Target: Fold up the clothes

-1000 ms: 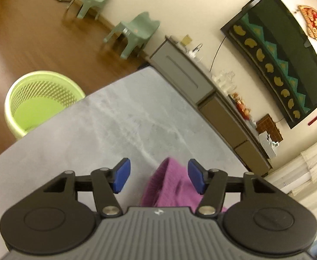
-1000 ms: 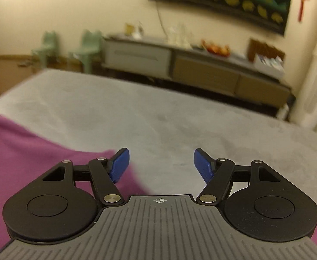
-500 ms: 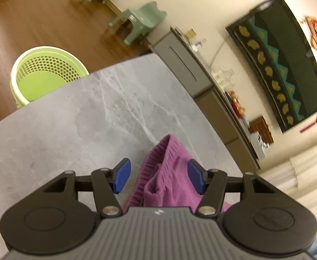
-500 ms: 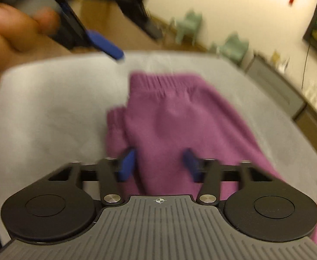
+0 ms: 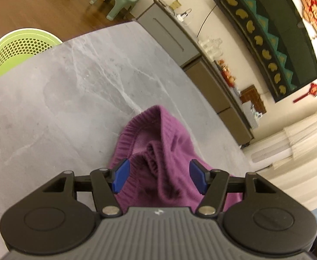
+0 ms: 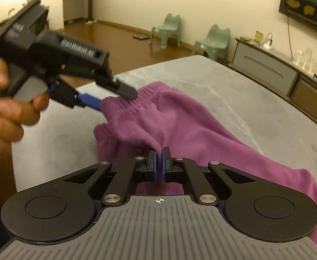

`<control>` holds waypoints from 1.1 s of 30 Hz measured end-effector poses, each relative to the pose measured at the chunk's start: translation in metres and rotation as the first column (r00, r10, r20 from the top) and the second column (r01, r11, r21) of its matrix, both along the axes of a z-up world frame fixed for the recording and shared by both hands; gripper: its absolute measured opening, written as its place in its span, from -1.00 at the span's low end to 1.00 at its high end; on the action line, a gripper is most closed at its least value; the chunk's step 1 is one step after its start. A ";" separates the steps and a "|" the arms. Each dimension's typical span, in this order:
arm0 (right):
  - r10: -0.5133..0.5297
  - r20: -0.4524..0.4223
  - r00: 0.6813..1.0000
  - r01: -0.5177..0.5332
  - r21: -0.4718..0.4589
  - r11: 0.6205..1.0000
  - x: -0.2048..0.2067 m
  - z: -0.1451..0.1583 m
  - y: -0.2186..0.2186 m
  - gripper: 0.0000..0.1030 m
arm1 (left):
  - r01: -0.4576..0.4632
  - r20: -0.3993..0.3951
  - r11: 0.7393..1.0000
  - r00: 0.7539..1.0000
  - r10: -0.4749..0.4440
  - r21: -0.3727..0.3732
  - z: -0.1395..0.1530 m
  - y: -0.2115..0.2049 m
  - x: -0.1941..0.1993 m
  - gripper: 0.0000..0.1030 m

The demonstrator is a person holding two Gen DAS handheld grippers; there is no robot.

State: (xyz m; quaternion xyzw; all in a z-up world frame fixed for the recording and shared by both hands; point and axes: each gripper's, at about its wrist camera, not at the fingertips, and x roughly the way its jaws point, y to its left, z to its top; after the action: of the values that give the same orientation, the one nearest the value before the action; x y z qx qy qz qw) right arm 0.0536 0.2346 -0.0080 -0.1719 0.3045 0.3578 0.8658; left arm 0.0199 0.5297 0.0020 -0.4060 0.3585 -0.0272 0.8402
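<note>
The purple knitted garment (image 6: 180,125) lies crumpled mid-frame on the grey marble table (image 6: 256,95). The right gripper (image 6: 159,160) pinches a fold; the left gripper (image 5: 158,178) straddles the ribbed waistband, jaws just widening.

Black-and-grey handheld grippers with blue pads

The right gripper (image 6: 159,162) has a ribbed grey body, black linkage arms, silver screws; the left gripper (image 6: 115,98), upper left, bears white lettering.

The garment (image 6: 180,127) is purple, with a ribbed band on its edge. The table (image 5: 71,99) is grey with pale veins, like marble. The basket (image 5: 15,49) is lime green with small holes. Two chairs (image 6: 212,41) are mint green. The floor (image 5: 28,6) is brown wood. The gripper pads (image 5: 120,175) are blue on black arms.
</note>
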 end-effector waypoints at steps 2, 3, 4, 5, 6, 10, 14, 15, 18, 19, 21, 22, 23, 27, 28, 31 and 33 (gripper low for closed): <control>0.043 -0.028 0.999 -0.043 -0.005 0.999 -0.004 -0.004 0.006 -0.94 | 0.001 0.012 1.000 1.000 -0.001 0.000 0.002 -0.001 -0.002 0.23; 0.071 -0.036 0.997 -0.073 -0.034 0.997 -0.010 -0.008 0.013 -0.94 | 0.005 0.020 1.000 1.000 -0.005 0.006 0.003 -0.003 -0.003 0.23; 0.099 -0.042 0.994 -0.101 -0.067 0.993 -0.016 -0.014 0.020 -0.94 | 0.016 0.034 1.000 0.999 -0.016 0.022 0.006 -0.006 -0.003 0.23; 0.112 -0.041 0.993 -0.115 -0.096 0.989 -0.019 -0.022 0.025 -0.93 | 0.035 0.051 0.999 0.998 -0.037 0.040 0.009 -0.010 -0.003 0.23; 0.120 -0.036 0.992 -0.124 -0.124 0.985 -0.020 -0.030 0.030 -0.90 | 0.059 0.056 0.996 0.996 -0.062 0.060 0.011 -0.015 -0.001 0.23; 0.082 -0.025 0.996 -0.084 -0.078 0.993 -0.023 -0.033 0.006 -0.03 | 0.152 -0.018 0.970 0.988 -0.151 0.191 0.003 -0.040 0.011 0.17; -0.082 0.001 0.997 0.081 0.102 0.991 -0.035 -0.001 -0.088 0.19 | 0.187 -0.080 0.939 0.982 -0.171 0.287 -0.010 -0.052 0.020 0.13; -0.159 0.002 0.987 0.157 0.118 0.980 -0.033 0.001 -0.116 0.19 | 0.189 -0.085 0.933 0.982 -0.171 0.306 -0.011 -0.053 0.022 0.08; -0.378 -0.071 0.923 0.381 0.031 0.924 -0.018 -0.014 -0.200 0.10 | 0.149 -0.120 0.914 0.987 -0.111 0.378 -0.014 -0.050 0.025 -0.13; -0.445 -0.101 0.890 0.446 -0.019 0.895 -0.012 -0.022 -0.228 0.07 | 0.126 -0.144 0.899 0.987 -0.071 0.419 -0.016 -0.049 0.027 0.06; -0.481 -0.125 0.868 0.478 -0.058 0.877 -0.015 -0.027 -0.272 0.14 | 0.097 -0.157 0.852 0.987 -0.017 0.515 -0.019 -0.050 0.029 0.20; -0.492 -0.134 0.860 0.486 -0.074 0.871 -0.017 -0.029 -0.293 0.15 | 0.087 -0.156 0.832 0.988 -0.001 0.549 -0.021 -0.051 0.030 0.27; -0.502 -0.143 0.853 0.494 -0.089 0.865 -0.020 -0.031 -0.315 0.16 | 0.081 -0.158 0.832 0.987 0.008 0.548 -0.020 -0.051 0.032 0.27; -0.502 -0.176 0.847 0.488 -0.122 0.865 -0.022 -0.026 -0.353 0.17 | 0.061 -0.172 0.829 0.984 0.043 0.555 -0.009 -0.059 0.034 0.19; -0.508 -0.174 0.844 0.489 -0.141 0.861 -0.021 -0.024 -0.353 0.19 | 0.042 -0.159 0.810 0.985 0.064 0.586 -0.002 -0.063 0.031 0.07; -0.484 -0.152 0.862 0.474 -0.099 0.875 -0.023 -0.010 -0.346 0.17 | -0.034 -0.046 0.773 0.996 0.082 0.634 0.030 -0.080 0.016 0.05; -0.454 -0.125 0.882 0.455 -0.023 0.890 -0.025 0.003 -0.340 0.21 | -0.016 0.029 0.829 1.000 0.000 0.558 0.042 -0.092 0.014 0.07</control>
State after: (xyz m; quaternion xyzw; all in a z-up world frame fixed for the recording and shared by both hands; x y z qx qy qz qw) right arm 0.0288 -0.1057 -0.0045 -0.0696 0.3896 0.1565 0.9049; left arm 0.0342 0.4377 0.0439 -0.1440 0.3376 0.0767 0.9270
